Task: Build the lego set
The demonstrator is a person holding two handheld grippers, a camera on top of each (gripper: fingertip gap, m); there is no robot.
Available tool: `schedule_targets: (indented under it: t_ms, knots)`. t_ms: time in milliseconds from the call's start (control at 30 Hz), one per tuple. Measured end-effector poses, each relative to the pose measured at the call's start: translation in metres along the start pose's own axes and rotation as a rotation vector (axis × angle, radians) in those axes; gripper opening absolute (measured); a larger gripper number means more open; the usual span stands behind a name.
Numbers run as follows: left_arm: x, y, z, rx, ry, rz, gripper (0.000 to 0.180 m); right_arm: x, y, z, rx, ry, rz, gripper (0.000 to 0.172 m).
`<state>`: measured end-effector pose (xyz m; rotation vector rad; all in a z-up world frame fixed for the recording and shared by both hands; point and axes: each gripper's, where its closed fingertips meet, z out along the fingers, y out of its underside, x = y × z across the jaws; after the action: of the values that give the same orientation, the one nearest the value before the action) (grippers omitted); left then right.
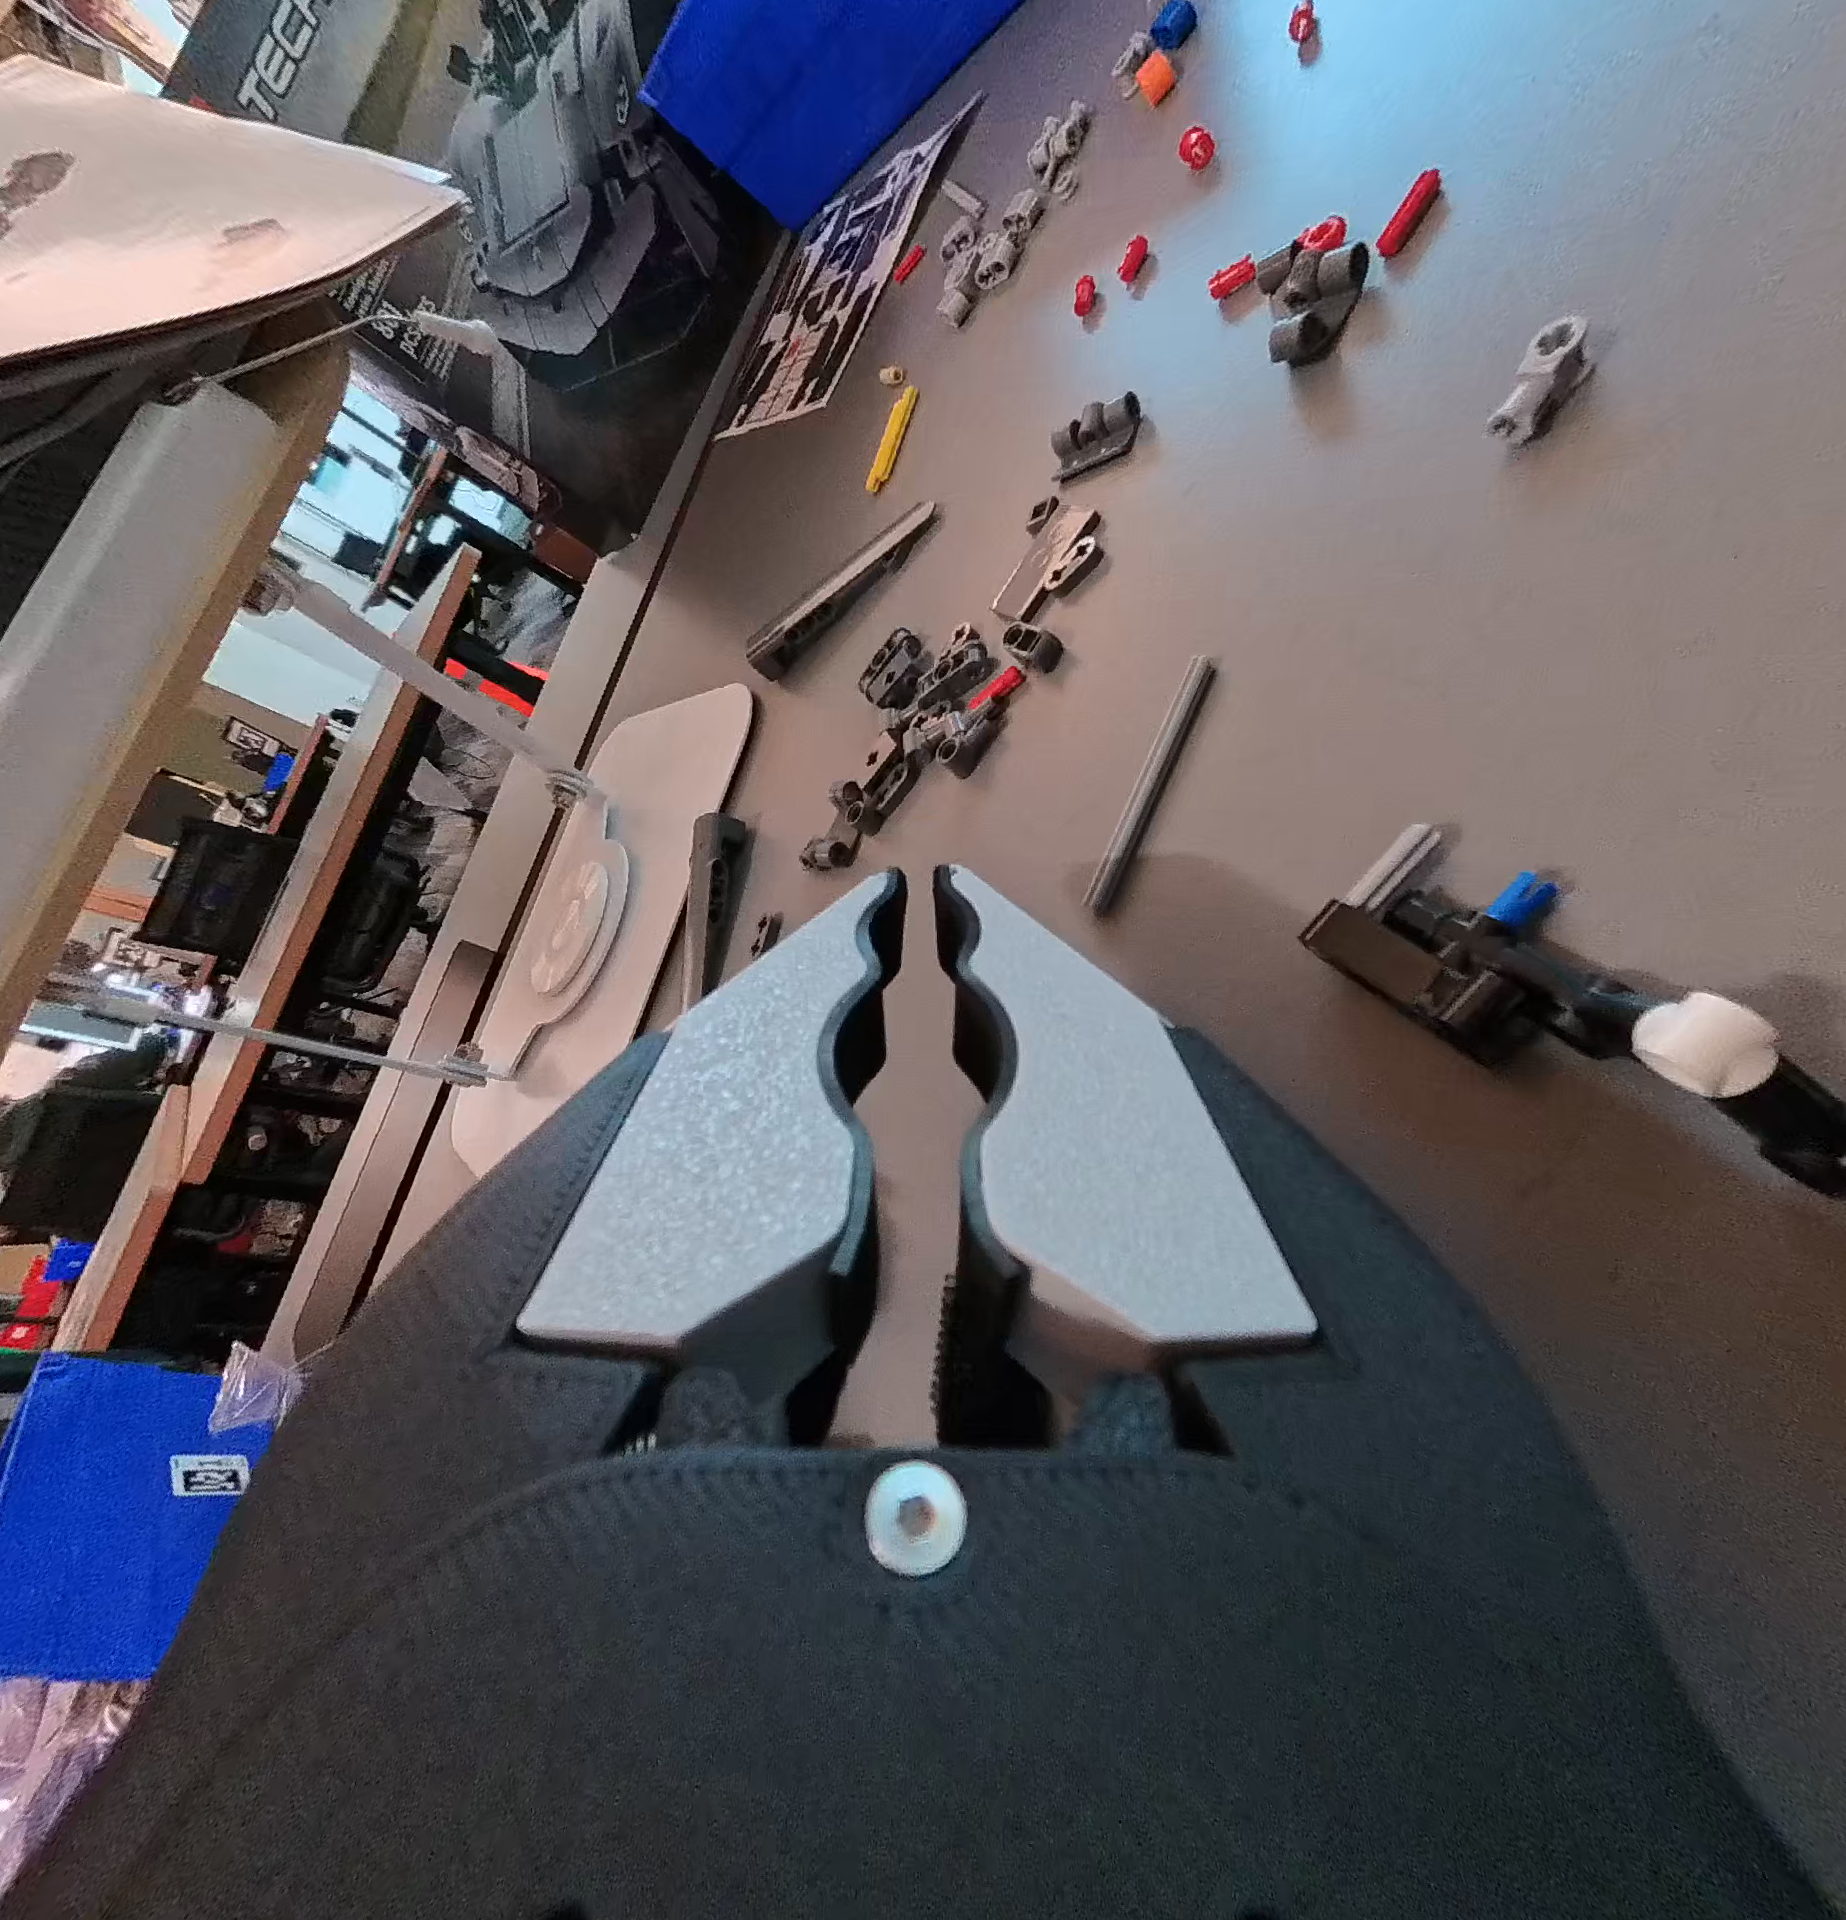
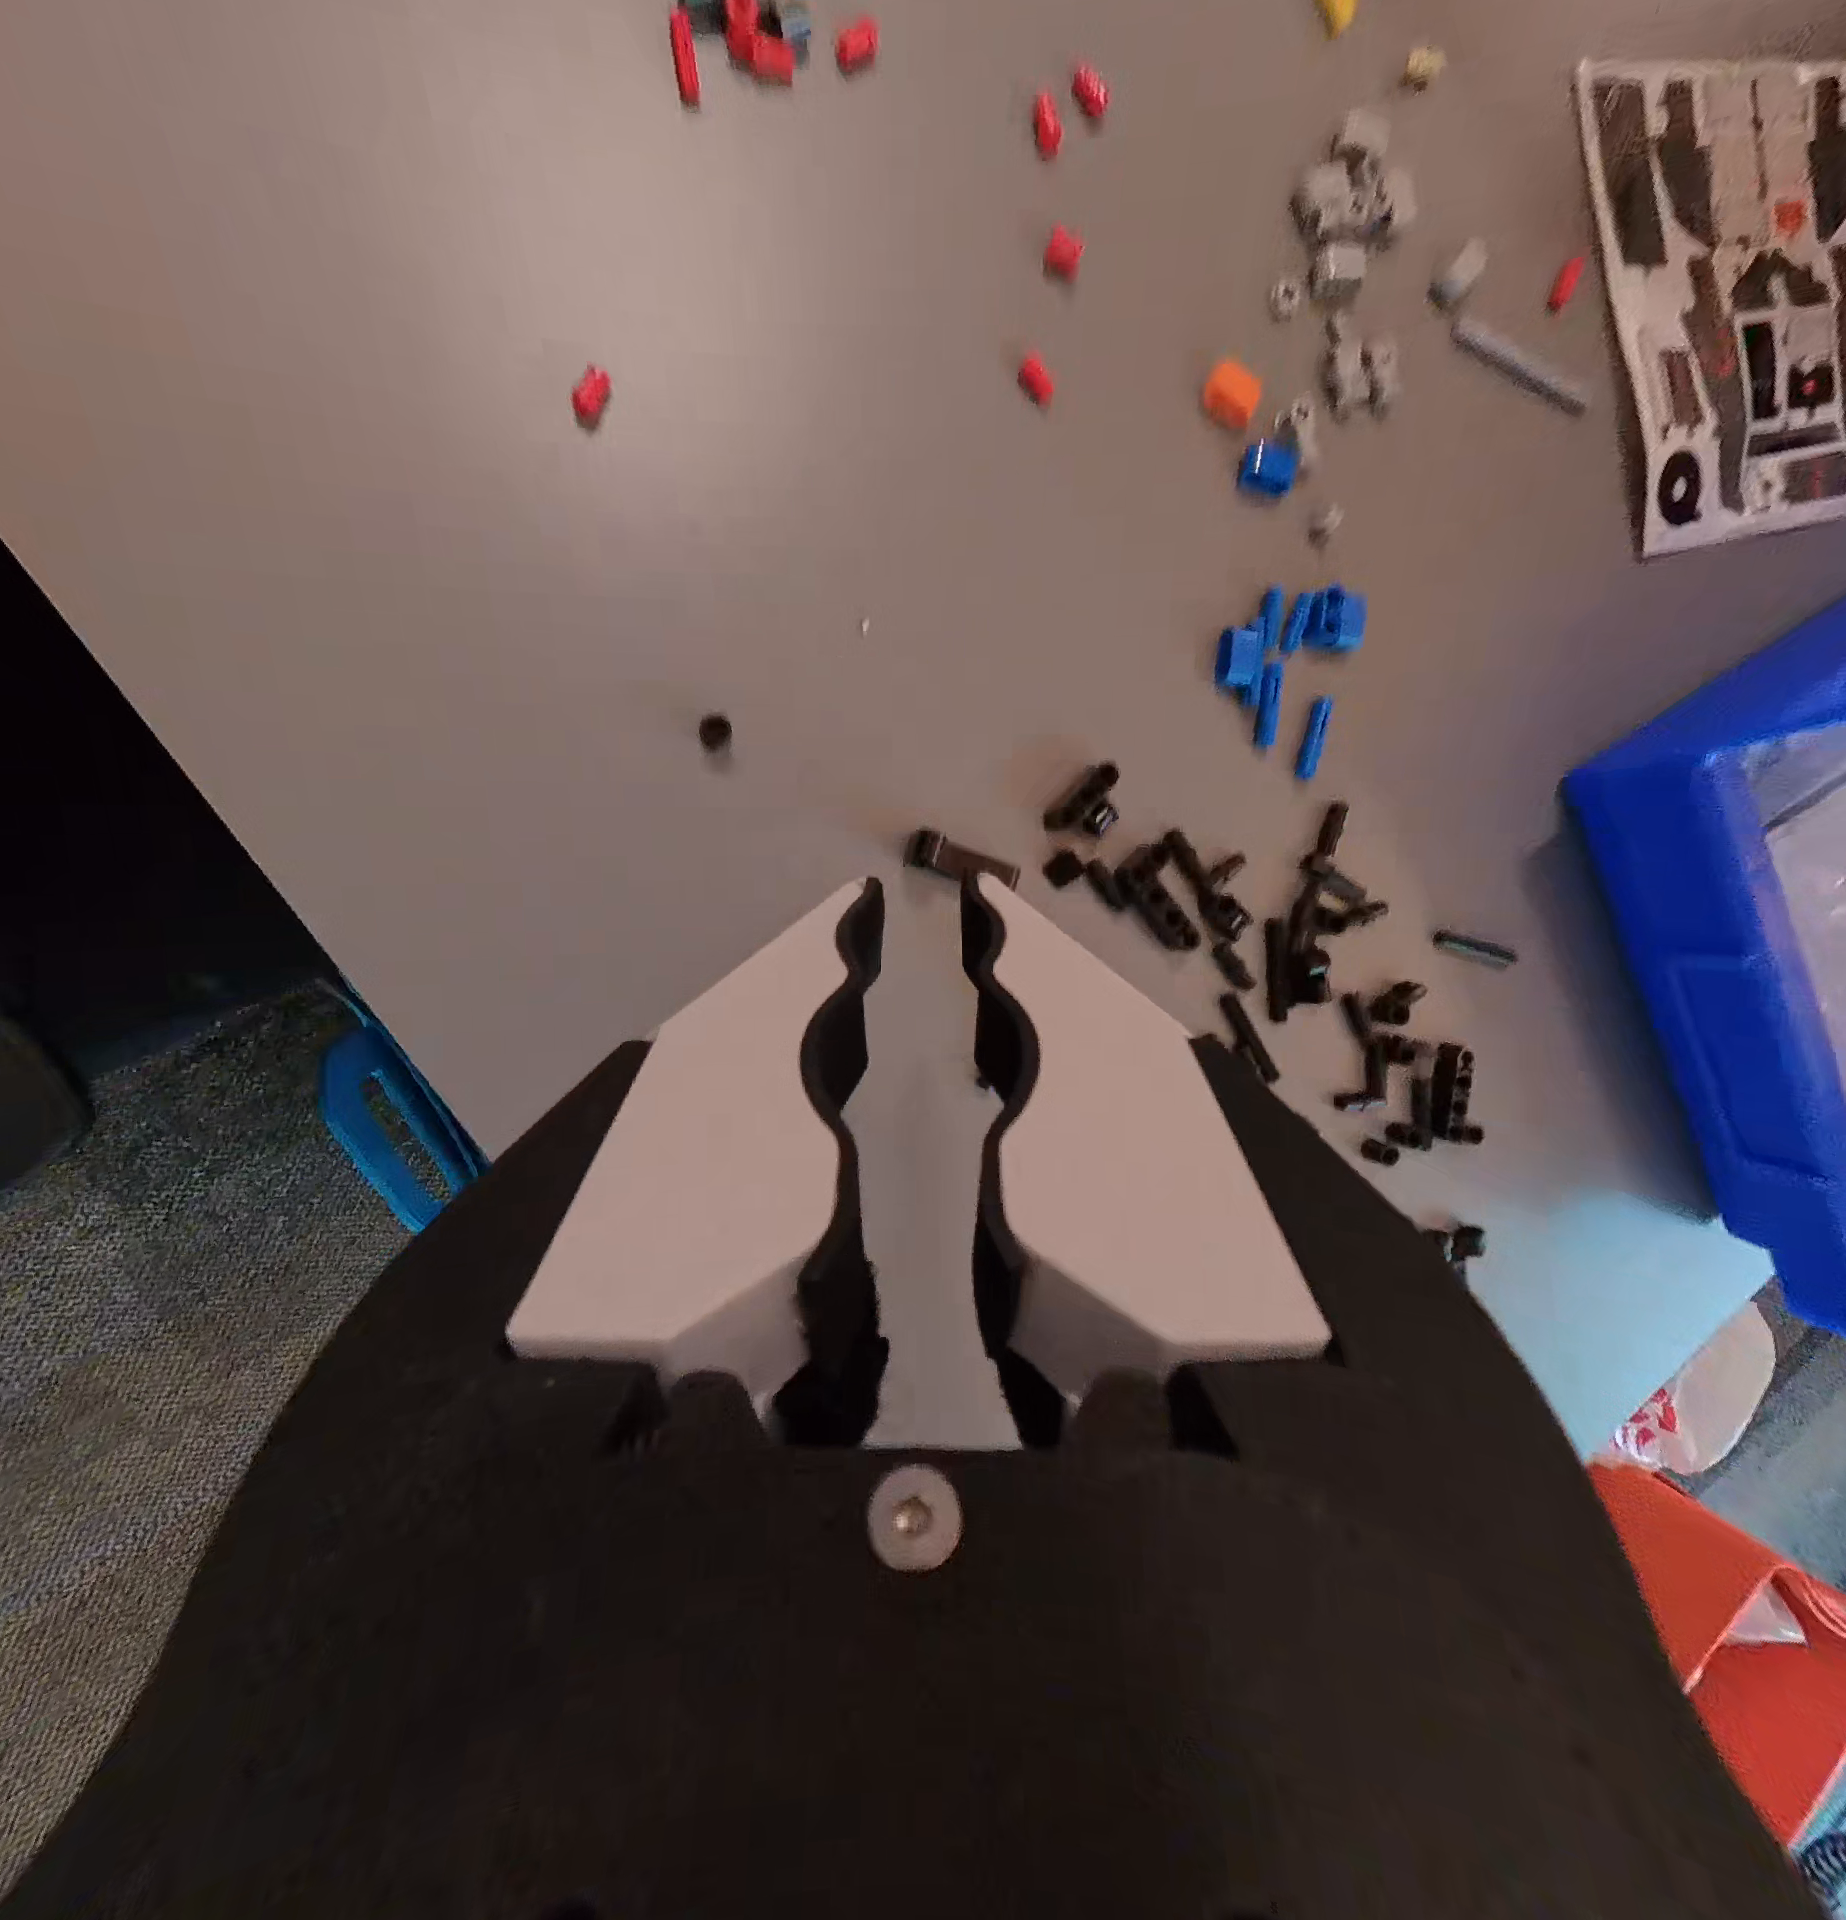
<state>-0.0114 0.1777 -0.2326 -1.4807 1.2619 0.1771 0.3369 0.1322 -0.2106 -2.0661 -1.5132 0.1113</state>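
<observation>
Tools both bare: left tool (image 1: 919, 883) narrow; right tool (image 2: 921, 891) slightly wider, seemingly above black piece (image 2: 950, 857).

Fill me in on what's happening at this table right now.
Two hand-held grippers hover over a grey table strewn with small building-toy parts. The left gripper holds nothing, its fingers only slightly apart, nearest a cluster of dark grey connectors and a long grey axle. The right gripper is open and empty, its tips just short of a black piece at the edge of a pile of black pins. A blue bin sits beside them.
</observation>
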Motion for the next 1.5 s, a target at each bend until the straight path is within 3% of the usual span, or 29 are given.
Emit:
schedule_targets:
  t_ms: [167,467,1500]
  knots:
    - [0.002,0.002,0.002,-0.02,-0.014,0.043,0.004,-0.003,0.02,0.019,-0.056,-0.011,-0.019,0.013]
    - [0.003,0.002,0.003,-0.026,-0.031,0.068,0.003,0.005,0.019,0.05,-0.069,-0.047,-0.026,0.01]
    - [0.006,0.004,0.005,-0.038,-0.019,0.095,0.003,0.006,-0.005,0.07,0.008,-0.12,-0.012,0.009]
